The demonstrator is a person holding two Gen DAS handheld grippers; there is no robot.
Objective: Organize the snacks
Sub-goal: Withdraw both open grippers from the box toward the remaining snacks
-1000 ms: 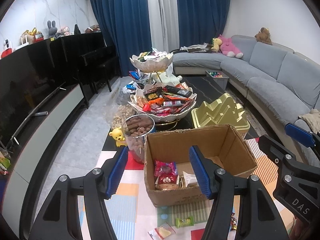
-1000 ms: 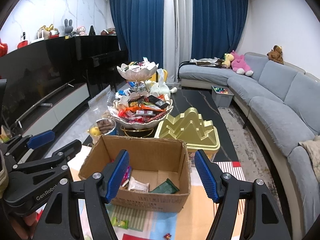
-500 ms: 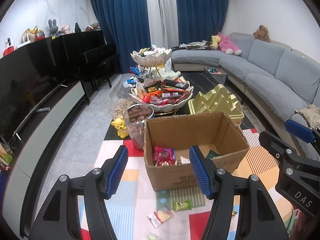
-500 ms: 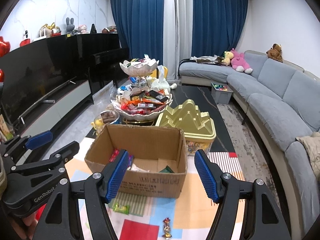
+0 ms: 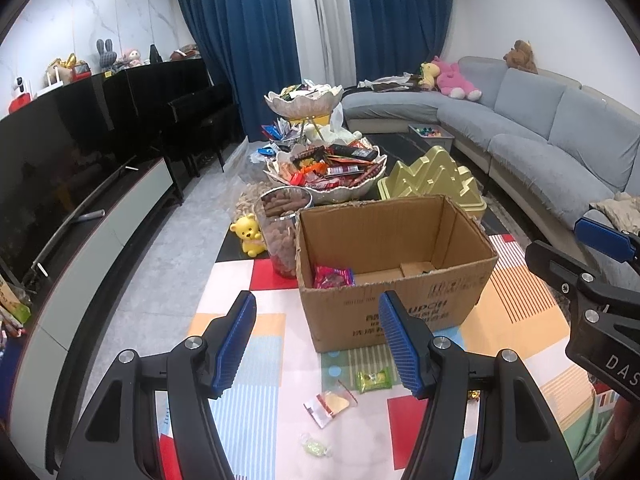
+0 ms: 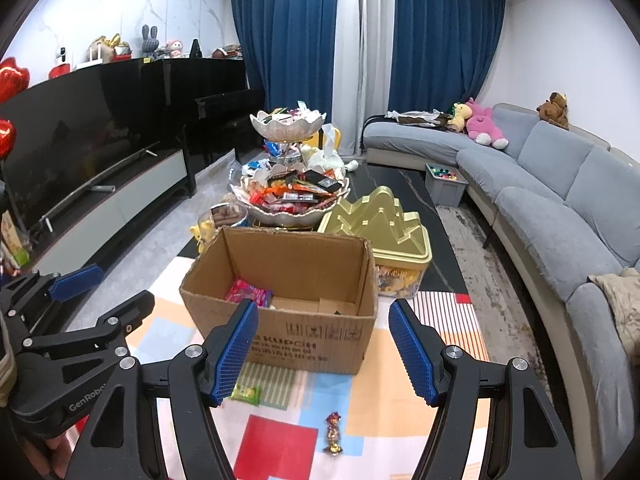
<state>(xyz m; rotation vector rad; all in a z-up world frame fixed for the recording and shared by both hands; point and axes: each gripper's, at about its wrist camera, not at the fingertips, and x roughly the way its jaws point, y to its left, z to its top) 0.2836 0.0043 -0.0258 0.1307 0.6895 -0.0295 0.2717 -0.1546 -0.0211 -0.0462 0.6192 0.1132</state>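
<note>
The cardboard box sat open at the centre of the left wrist view on a colourful checked tabletop, brown, its rim frayed, a pink snack packet in its near left corner. Below it lay loose sweets: a green wrapper and a clear packet. The left claw and the right claw both stood half open, holding nothing.
</note>
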